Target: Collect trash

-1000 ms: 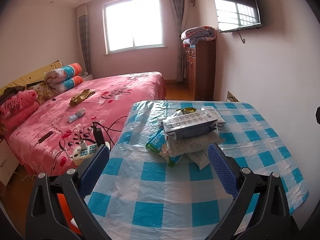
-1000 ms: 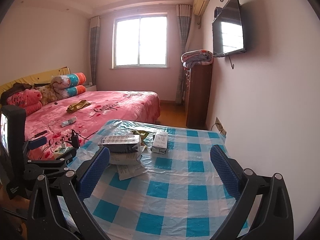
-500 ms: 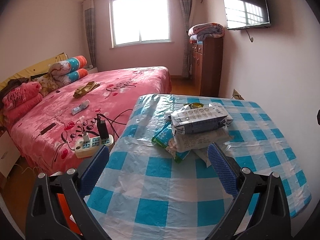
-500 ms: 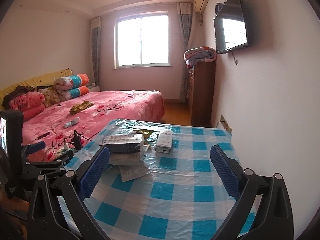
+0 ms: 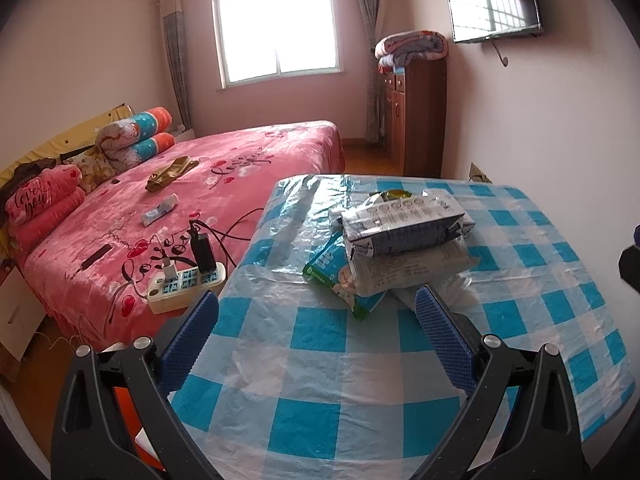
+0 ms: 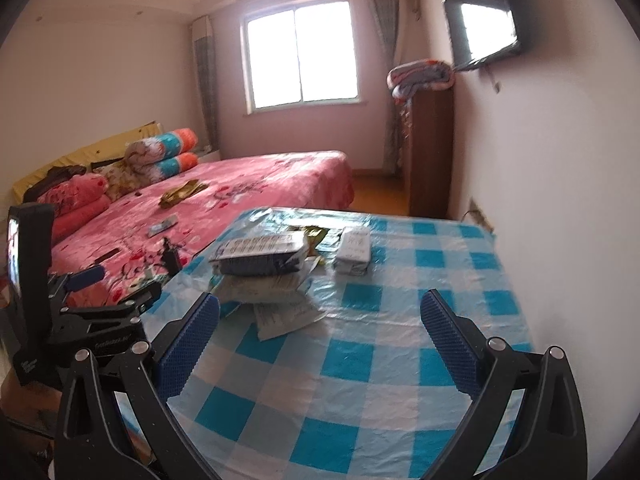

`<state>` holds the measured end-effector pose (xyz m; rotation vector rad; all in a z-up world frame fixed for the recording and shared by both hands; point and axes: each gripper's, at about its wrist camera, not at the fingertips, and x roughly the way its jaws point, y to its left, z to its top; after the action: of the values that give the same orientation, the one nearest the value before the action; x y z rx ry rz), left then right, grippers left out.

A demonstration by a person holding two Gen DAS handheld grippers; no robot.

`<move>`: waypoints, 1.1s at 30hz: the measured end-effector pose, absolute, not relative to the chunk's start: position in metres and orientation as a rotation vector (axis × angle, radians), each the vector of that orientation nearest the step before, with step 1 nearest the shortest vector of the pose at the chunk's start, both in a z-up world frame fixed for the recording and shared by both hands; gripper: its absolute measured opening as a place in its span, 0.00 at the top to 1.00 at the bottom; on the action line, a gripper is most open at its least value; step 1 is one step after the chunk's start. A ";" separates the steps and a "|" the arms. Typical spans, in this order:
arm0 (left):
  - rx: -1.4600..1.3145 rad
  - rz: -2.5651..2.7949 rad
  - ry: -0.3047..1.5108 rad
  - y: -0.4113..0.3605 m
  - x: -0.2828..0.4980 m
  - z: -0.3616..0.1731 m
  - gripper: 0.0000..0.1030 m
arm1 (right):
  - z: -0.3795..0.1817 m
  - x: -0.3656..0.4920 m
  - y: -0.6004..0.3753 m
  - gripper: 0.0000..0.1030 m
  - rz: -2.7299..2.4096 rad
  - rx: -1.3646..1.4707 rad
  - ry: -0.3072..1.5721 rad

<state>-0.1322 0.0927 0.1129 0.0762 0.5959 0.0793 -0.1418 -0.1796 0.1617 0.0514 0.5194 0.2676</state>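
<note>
A pile of trash wrappers lies on the blue-checked tablecloth (image 5: 320, 360): a blue-white packet (image 5: 404, 226) on top, a white printed bag (image 5: 404, 272) under it, a green-white wrapper (image 5: 340, 280) at its left. In the right wrist view the same pile (image 6: 260, 256) lies left of centre, with a small white packet (image 6: 352, 248) apart to its right and a paper slip (image 6: 284, 316) in front. My left gripper (image 5: 316, 328) is open and empty, short of the pile. My right gripper (image 6: 320, 328) is open and empty above the cloth (image 6: 360, 360). The left gripper's body (image 6: 80, 304) shows at the left.
A pink bed (image 5: 180, 200) stands left of the table with a power strip (image 5: 184, 284), cables, a wrapper (image 5: 160, 210) and a gold cloth (image 5: 170, 172) on it. A wooden cabinet (image 5: 416, 120) and wall TV (image 5: 492, 0) are at the right wall.
Both grippers have moved forward and dipped toward the table; the pile now looks closer and larger. Both stay open.
</note>
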 end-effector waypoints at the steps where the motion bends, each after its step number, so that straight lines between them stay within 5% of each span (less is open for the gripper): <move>1: 0.081 0.071 0.595 0.093 -0.131 0.112 0.04 | 0.159 -0.140 -0.179 0.04 0.280 0.057 0.530; 19: 0.066 -0.205 0.618 0.107 -0.079 0.099 0.04 | 0.109 -0.089 -0.181 0.04 0.424 0.211 0.774; 33: 0.439 -0.562 0.689 0.050 0.011 0.113 0.04 | 0.078 -0.077 -0.185 0.04 0.464 0.230 0.871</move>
<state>0.0110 0.0497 0.1131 0.4387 0.6887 -0.5617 -0.0772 -0.1848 0.0776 0.2301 0.8715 0.4641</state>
